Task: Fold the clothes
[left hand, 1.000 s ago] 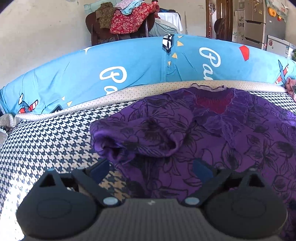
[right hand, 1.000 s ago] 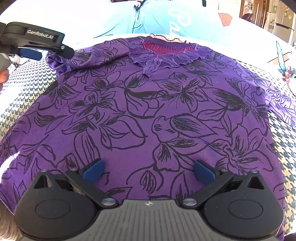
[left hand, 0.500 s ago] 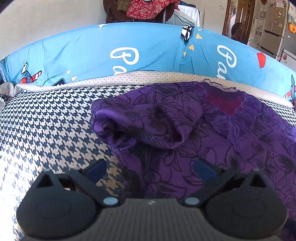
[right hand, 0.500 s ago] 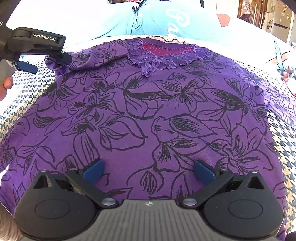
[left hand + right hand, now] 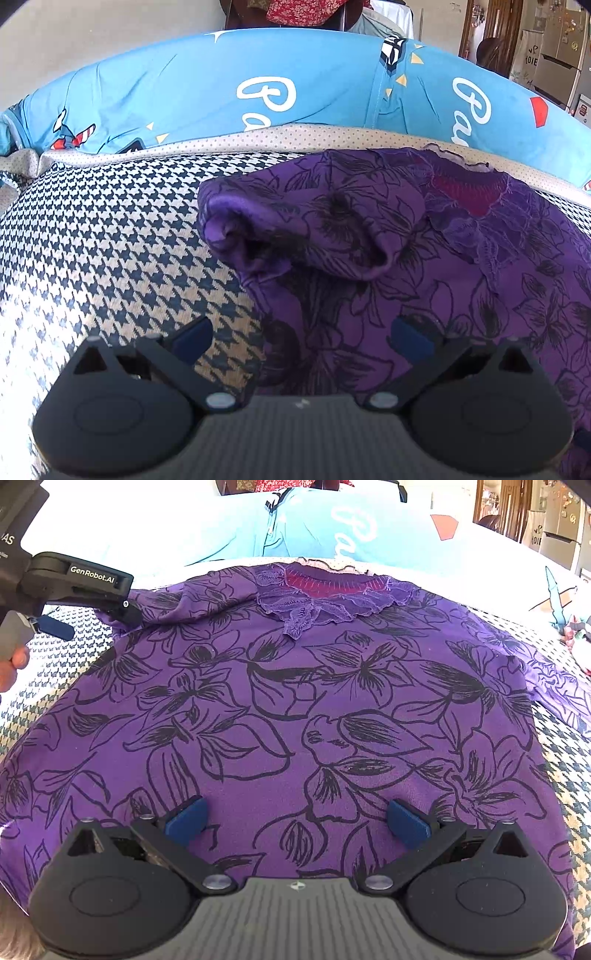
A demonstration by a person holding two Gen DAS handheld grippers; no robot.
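Observation:
A purple top (image 5: 295, 709) with black flower outlines lies flat, neck away from me, on a houndstooth-covered bed (image 5: 110, 236). Its lace collar (image 5: 325, 602) shows a red inside. The left sleeve (image 5: 303, 229) is bunched and folded over the shoulder. My left gripper (image 5: 302, 338) is open just above the bed at the top's left edge, below that sleeve, with nothing between its fingers. In the right wrist view the same left gripper (image 5: 88, 602) appears at the far left shoulder, held by a hand (image 5: 11, 664). My right gripper (image 5: 296, 821) hangs open over the lower middle of the top.
A long blue printed bolster (image 5: 295, 88) runs along the far side of the bed. Behind it stand a chair heaped with clothes (image 5: 303, 11), a doorway and a fridge (image 5: 561, 48). The right sleeve (image 5: 554, 679) stretches toward more cloth (image 5: 580, 627) at the right edge.
My left gripper has moved down and closer to the bunched left sleeve, staying open. The right gripper and the top have hardly moved.

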